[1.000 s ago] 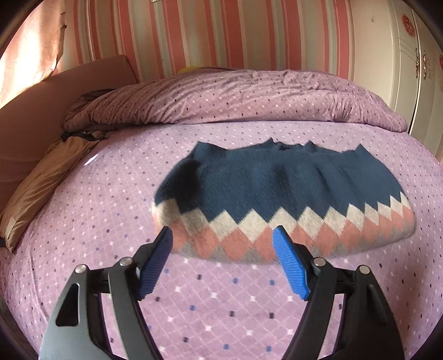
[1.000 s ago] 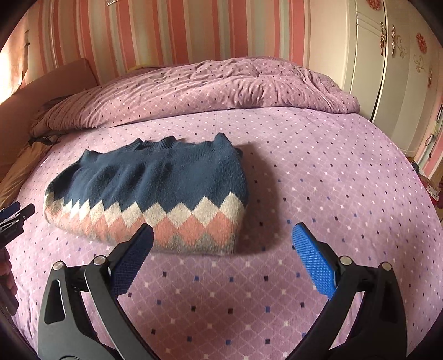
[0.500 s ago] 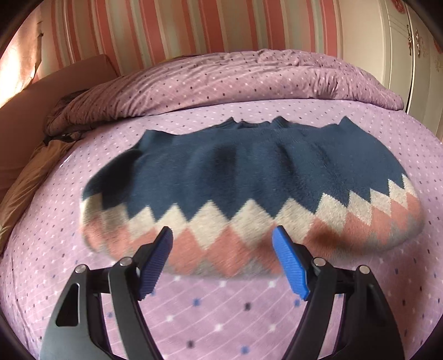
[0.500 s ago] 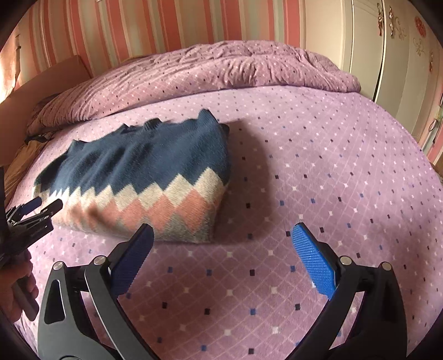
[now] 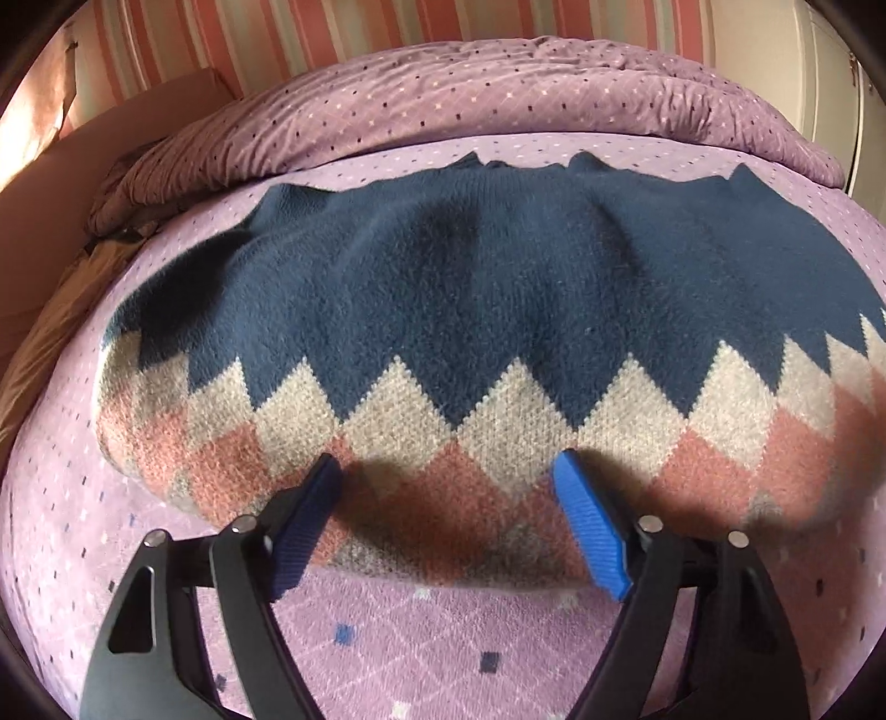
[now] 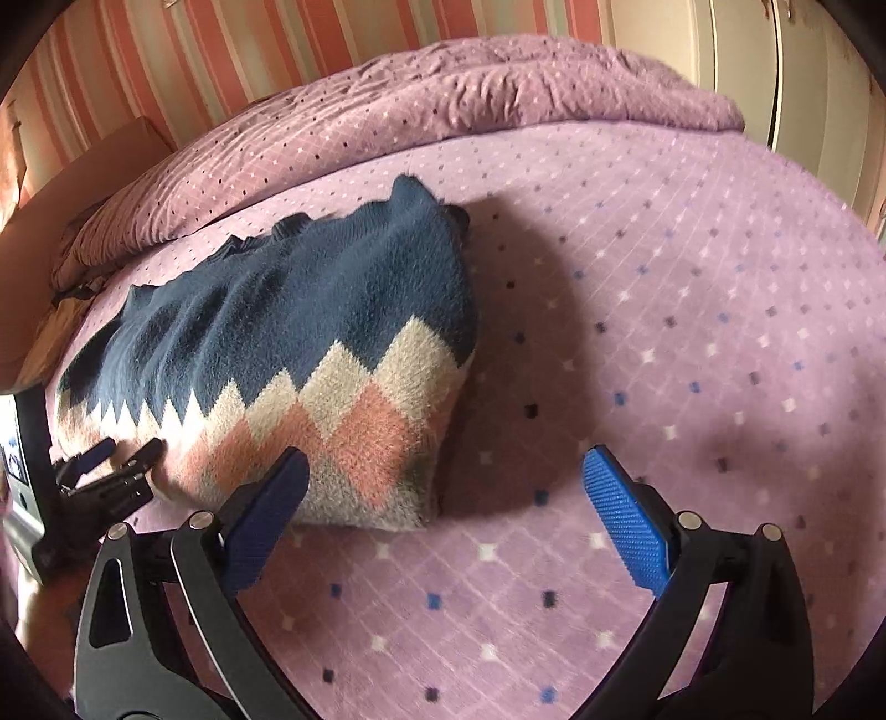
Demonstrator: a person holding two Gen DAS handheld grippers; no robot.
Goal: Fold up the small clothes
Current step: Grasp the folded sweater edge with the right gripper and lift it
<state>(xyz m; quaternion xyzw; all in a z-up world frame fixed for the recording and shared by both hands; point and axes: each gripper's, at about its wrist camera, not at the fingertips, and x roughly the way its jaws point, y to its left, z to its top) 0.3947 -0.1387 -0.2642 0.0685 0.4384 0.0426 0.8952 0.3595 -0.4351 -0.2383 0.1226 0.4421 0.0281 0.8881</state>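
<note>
A fuzzy knitted sweater (image 5: pixel 487 332) lies folded on the bed — navy across the far part, then a zigzag of oatmeal and salmon diamonds along the hem nearest the tools. Its nap looks soft and slightly matted, and the folded bulk stands up rounded off the cover.

The left gripper (image 5: pixel 446 471) hangs just over that near hem, blue ribbed pads spread wide; its jaws have just been opening, and the patterned band lies below the gap without either pad pressing on it. The right gripper (image 6: pixel 440 471) is also spread wide, holding nothing: its left pad sits over the sweater's near right corner, its right pad over bare cover.

Right of that corner the purple bedspread (image 6: pixel 692 332) runs flat and free, a plush fabric with a diamond grid and small coloured squares. Beyond the sweater a rumpled duvet (image 5: pixel 498 94) in the same print is heaped against a pink-striped wall (image 5: pixel 332 27), with pale wardrobe doors (image 6: pixel 736 50) at the far right.
</note>
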